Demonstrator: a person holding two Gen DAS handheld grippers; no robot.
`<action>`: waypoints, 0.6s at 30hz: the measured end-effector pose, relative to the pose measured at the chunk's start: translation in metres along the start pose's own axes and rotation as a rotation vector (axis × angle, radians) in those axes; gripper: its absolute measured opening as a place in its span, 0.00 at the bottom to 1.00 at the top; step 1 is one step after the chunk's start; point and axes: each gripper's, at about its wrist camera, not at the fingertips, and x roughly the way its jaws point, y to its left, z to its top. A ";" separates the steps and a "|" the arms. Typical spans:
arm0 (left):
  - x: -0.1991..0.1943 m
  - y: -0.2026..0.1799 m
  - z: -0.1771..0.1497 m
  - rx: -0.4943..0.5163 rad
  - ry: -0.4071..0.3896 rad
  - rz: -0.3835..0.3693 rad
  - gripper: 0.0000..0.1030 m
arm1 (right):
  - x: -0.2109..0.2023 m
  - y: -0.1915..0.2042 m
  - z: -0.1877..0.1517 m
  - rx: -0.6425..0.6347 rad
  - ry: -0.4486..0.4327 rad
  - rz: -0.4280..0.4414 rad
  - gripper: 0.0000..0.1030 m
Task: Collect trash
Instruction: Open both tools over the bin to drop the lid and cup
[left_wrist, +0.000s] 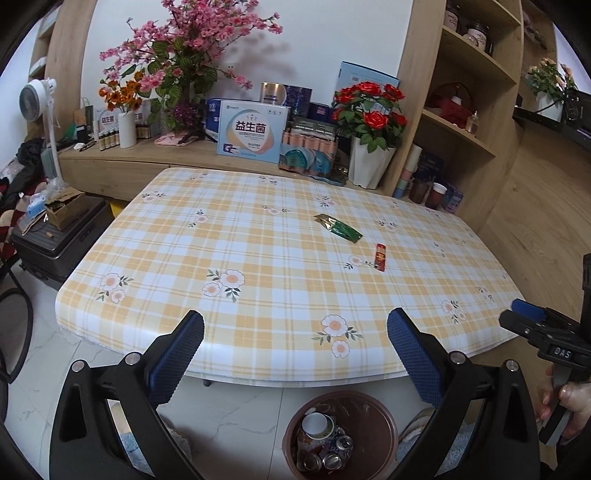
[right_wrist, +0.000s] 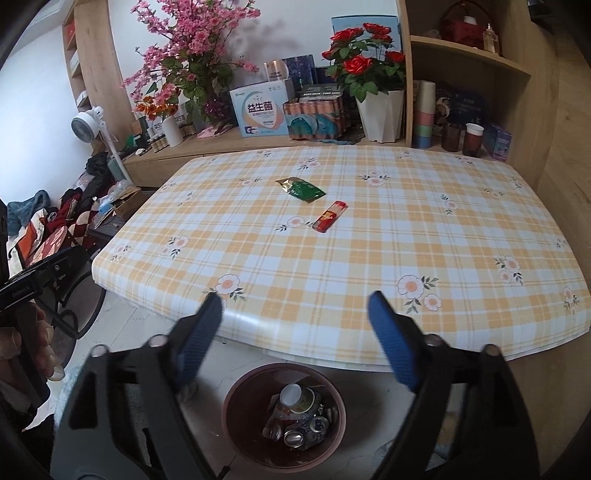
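Standing on the floor below the near edge of the bench (left_wrist: 258, 236): one brown bin (left_wrist: 341, 435), round and open-topped. Contents: a paper cup (left_wrist: 316, 426) lying on its side, crushed cans (left_wrist: 332, 452), and crumpled wrappers.

Bench: covered in a yellow and white plaid cloth printed with flowers. Two pieces of trash remain on it, right of centre and toward the far side.
- Green wrapper (left_wrist: 338, 228), foil, flat, gold at one end.
- Red wrapper (left_wrist: 381, 256), small and narrow, just beside the green one on its near right, apart from it.

Left hand-held gripper (left_wrist: 295, 339): jaws spread wide, nothing between the blue pads; it hangs above the near bench edge and the bin. Seen at the left margin of the right wrist view with part of a hand (right_wrist: 22, 343) on its handle.

Right hand-held gripper (right_wrist: 295, 328): jaws wide apart and empty, likewise over the near bench edge with the bin below. It shows at the right margin of the left wrist view, a hand (left_wrist: 565, 406) on its grip.

Behind the bench, on a wooden ledge: pink blossom arrangement (left_wrist: 184, 55), red roses (left_wrist: 369, 110) in a white pot, a light blue box (left_wrist: 253, 133) with Chinese lettering, a pack of bottles (left_wrist: 310, 144). White fan (left_wrist: 37, 99) at far left. Shelving (left_wrist: 472, 92) at right holds jars and stacked cups.
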 end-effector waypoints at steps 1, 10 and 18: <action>0.000 0.002 0.001 -0.003 -0.002 0.004 0.94 | 0.000 -0.002 0.000 0.003 -0.001 -0.002 0.90; 0.018 0.010 0.003 -0.012 0.015 0.039 0.94 | 0.020 -0.012 0.000 0.015 0.047 -0.036 0.95; 0.040 0.016 0.002 -0.023 0.040 0.051 0.94 | 0.046 -0.012 0.005 -0.003 0.099 -0.043 0.95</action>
